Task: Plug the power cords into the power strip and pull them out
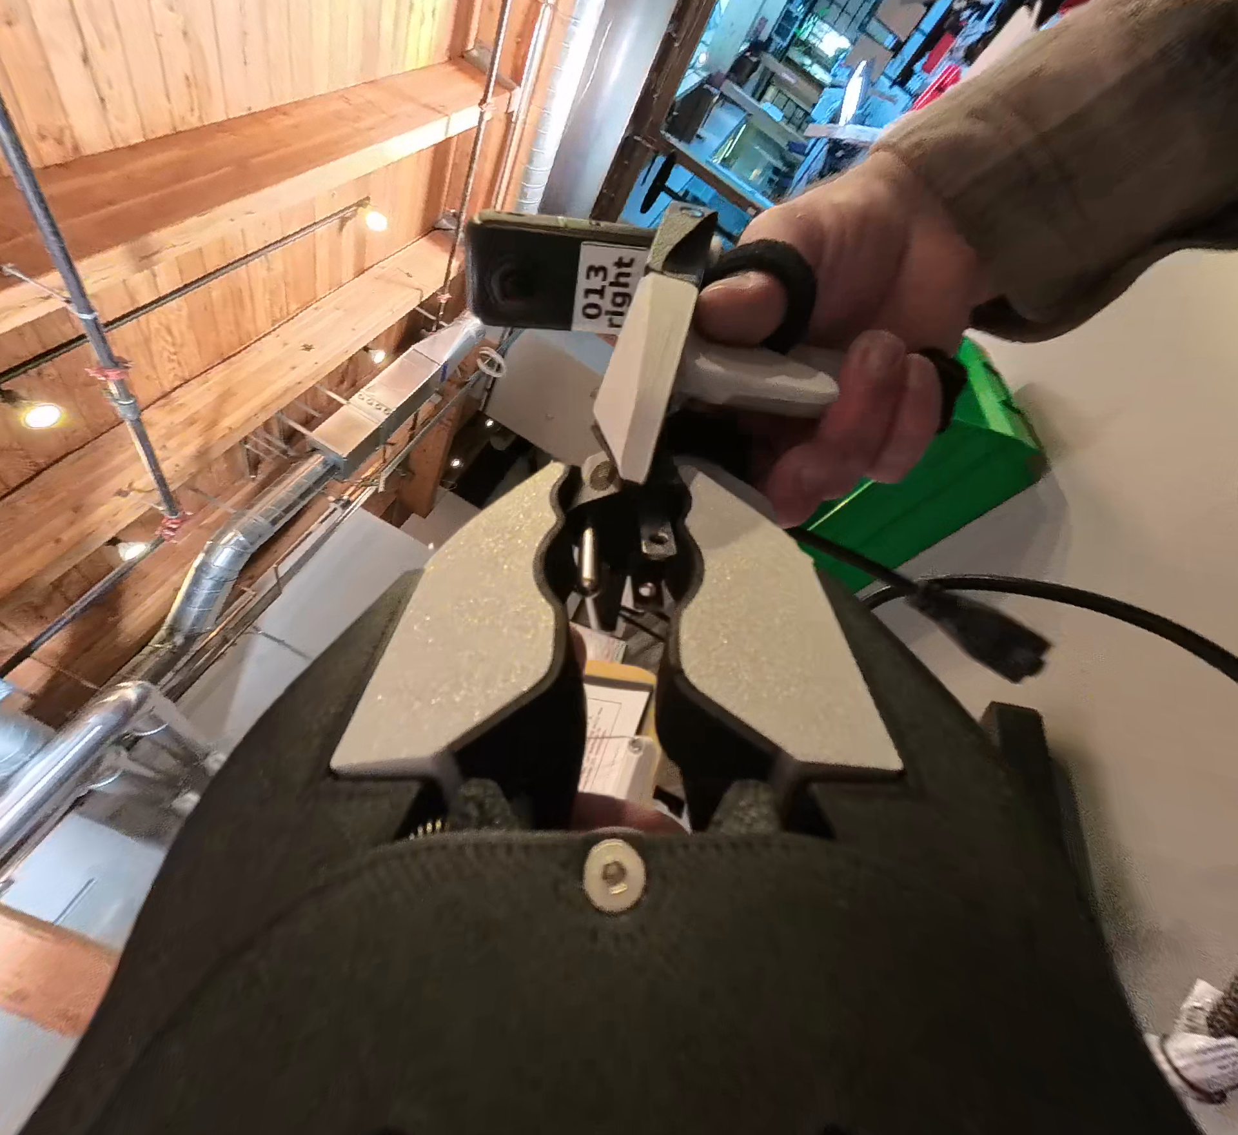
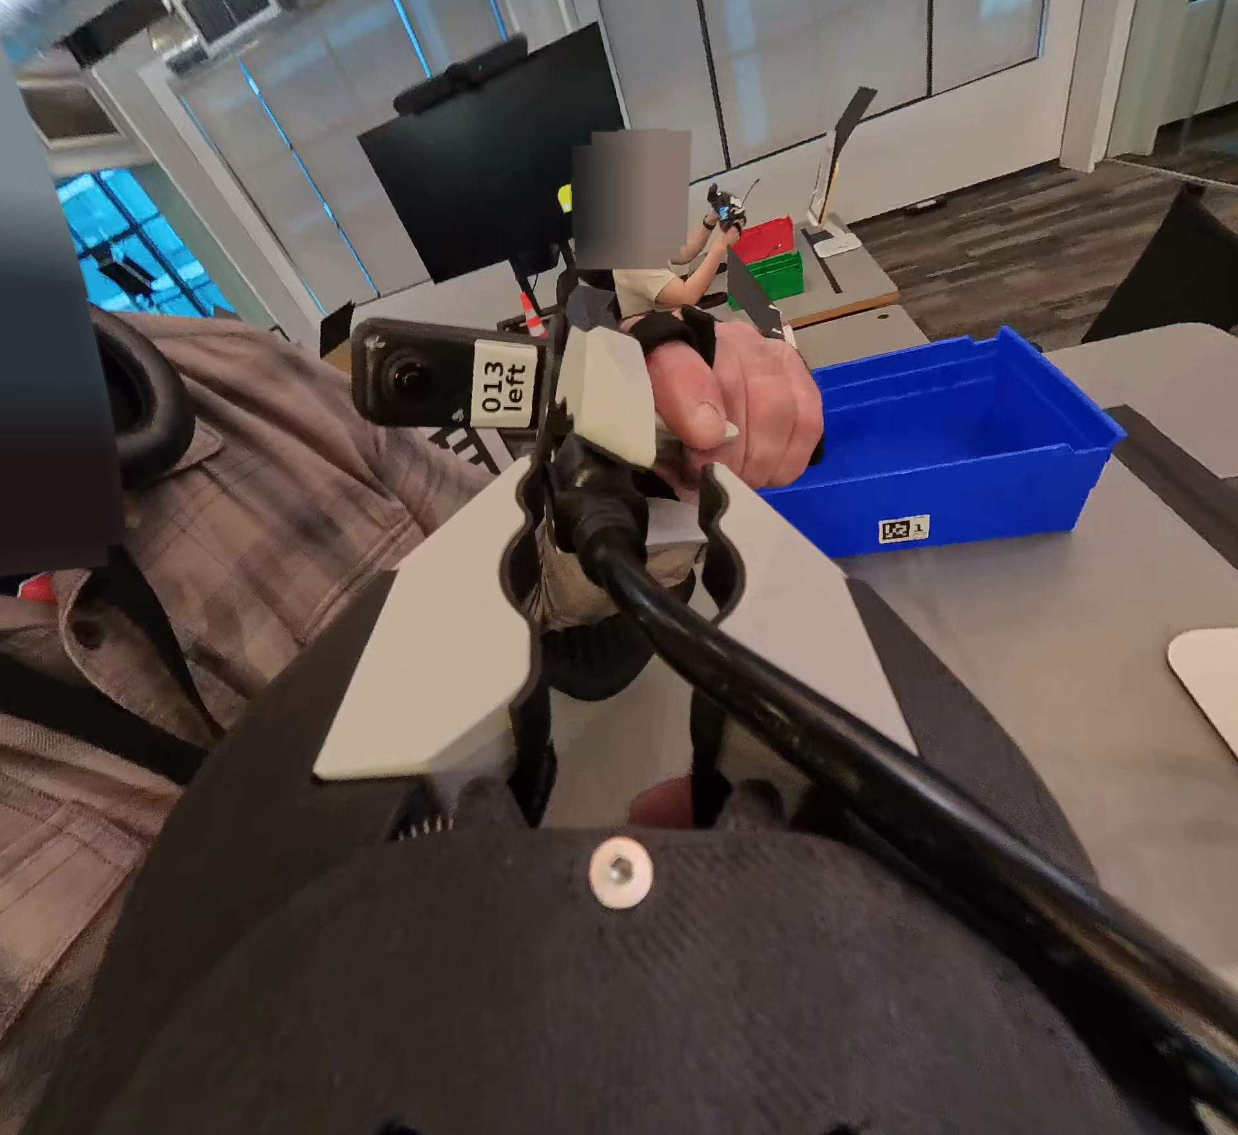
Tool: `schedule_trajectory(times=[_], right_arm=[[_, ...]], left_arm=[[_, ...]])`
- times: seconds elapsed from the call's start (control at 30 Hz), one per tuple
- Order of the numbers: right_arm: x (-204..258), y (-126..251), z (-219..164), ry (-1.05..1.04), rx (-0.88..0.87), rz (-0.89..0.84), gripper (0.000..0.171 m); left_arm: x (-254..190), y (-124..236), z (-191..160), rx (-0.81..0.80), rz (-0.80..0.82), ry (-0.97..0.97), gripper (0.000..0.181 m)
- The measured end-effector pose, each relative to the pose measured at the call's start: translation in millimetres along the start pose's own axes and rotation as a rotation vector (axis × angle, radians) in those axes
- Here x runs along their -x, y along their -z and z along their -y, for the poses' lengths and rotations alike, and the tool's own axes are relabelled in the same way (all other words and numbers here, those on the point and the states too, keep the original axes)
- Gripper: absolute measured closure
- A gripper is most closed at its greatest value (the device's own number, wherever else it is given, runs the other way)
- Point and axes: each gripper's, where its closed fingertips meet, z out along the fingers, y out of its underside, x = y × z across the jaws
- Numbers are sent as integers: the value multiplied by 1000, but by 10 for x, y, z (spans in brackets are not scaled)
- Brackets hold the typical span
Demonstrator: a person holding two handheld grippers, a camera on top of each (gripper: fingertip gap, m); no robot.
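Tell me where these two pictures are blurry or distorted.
Left wrist view: wide-angle bending curves the wooden ceiling beams; the black plug on the table is smeared by motion. Right wrist view: the plaid shirt is blurred, while the blue bin looks sharp.

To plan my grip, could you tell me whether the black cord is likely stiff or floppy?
The cord looks thick and runs in a gentle arc without kinks, so it is probably semi-stiff. Its glossy jacket may slip when pulled.
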Motion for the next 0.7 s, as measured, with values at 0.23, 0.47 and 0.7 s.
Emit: schedule_trajectory(times=[0.23, 0.47, 0.7], right_arm=[[124, 33, -154, 1, 189, 133, 142], [140, 12, -156, 34, 204, 120, 149], [85, 56, -169, 51, 193, 71, 149]], left_arm=[[-111, 16, 32, -6, -89, 50, 158], [-107, 37, 19, -19, -101, 58, 159], [-110, -10, -16, -54, -78, 56, 157]])
